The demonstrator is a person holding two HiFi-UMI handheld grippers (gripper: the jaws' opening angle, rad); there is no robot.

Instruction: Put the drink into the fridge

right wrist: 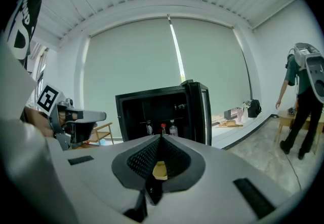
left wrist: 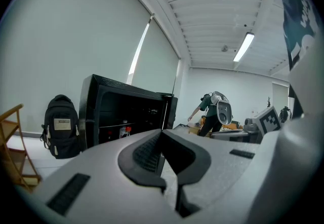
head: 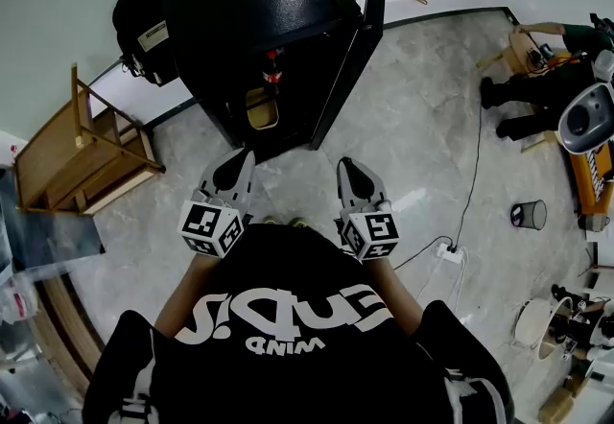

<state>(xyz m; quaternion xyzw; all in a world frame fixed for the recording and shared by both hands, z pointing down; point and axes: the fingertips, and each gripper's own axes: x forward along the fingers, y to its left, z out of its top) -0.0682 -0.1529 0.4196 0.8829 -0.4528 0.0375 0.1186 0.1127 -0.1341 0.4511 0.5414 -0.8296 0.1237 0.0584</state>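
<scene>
The black fridge (head: 259, 19) stands on the floor ahead of me with its door (head: 350, 43) swung open to the right. On its shelf stands a drink bottle with a red cap (head: 273, 67), and the right gripper view shows it (right wrist: 163, 128) beside two other bottles. A yellowish tub (head: 261, 108) sits in the lower compartment. My left gripper (head: 246, 156) and right gripper (head: 345, 166) are held side by side in front of my chest, both pointing at the fridge and short of it. Each one's jaws meet at the tips with nothing between them (left wrist: 162, 134) (right wrist: 161, 139).
A wooden rack (head: 86, 158) stands at the left and a black backpack (head: 139, 19) leans by the fridge. A cable runs to a power strip (head: 449, 252) on the floor at the right, near a small bin (head: 528, 214). Another person (head: 537, 86) bends over at the far right.
</scene>
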